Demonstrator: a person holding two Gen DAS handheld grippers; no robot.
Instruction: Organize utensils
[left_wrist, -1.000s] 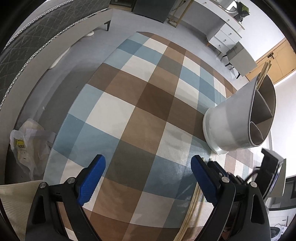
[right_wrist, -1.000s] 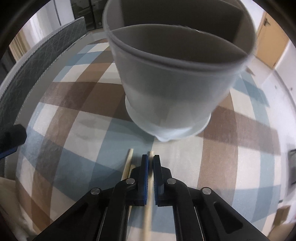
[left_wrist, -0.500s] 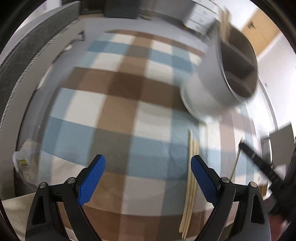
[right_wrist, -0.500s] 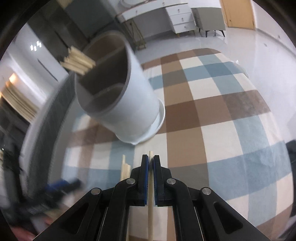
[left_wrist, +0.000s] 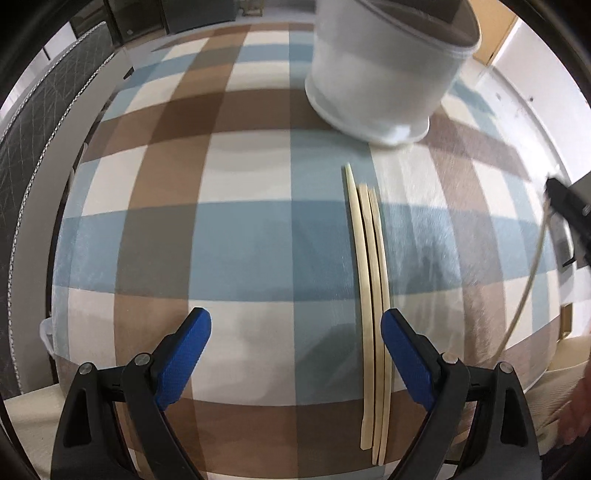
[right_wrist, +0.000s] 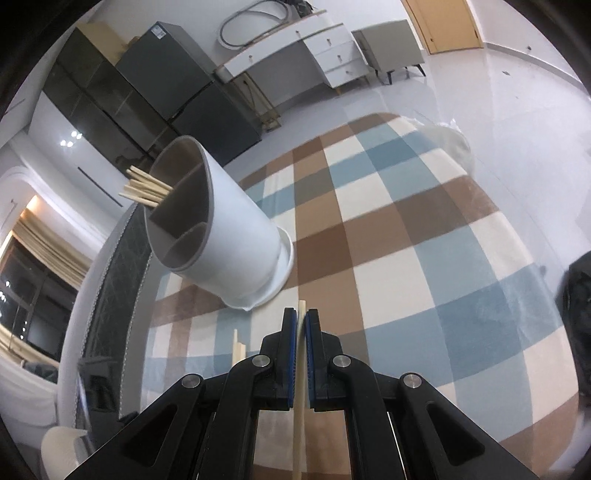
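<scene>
A white utensil holder (right_wrist: 221, 236) with grey inner dividers stands on the checked tablecloth; several wooden chopsticks (right_wrist: 144, 192) stick out of its far compartment. It also shows in the left wrist view (left_wrist: 384, 70). My right gripper (right_wrist: 301, 325) is shut on one wooden chopstick (right_wrist: 300, 406), held above the table short of the holder. My left gripper (left_wrist: 295, 347) is open and empty above the cloth. Three chopsticks (left_wrist: 373, 295) lie side by side on the cloth, close to its right finger. The right gripper (left_wrist: 565, 206) with its chopstick shows blurred at the right edge.
The table carries a blue, brown and cream checked cloth (left_wrist: 221, 221). A grey quilted bench (left_wrist: 33, 122) runs along the left side. Dark cabinets (right_wrist: 155, 88) and a white desk (right_wrist: 295, 48) stand across the room.
My right gripper has lifted with the chopstick and drawn back from the holder. My left gripper has swung right, and the three lying chopsticks are now near its right finger.
</scene>
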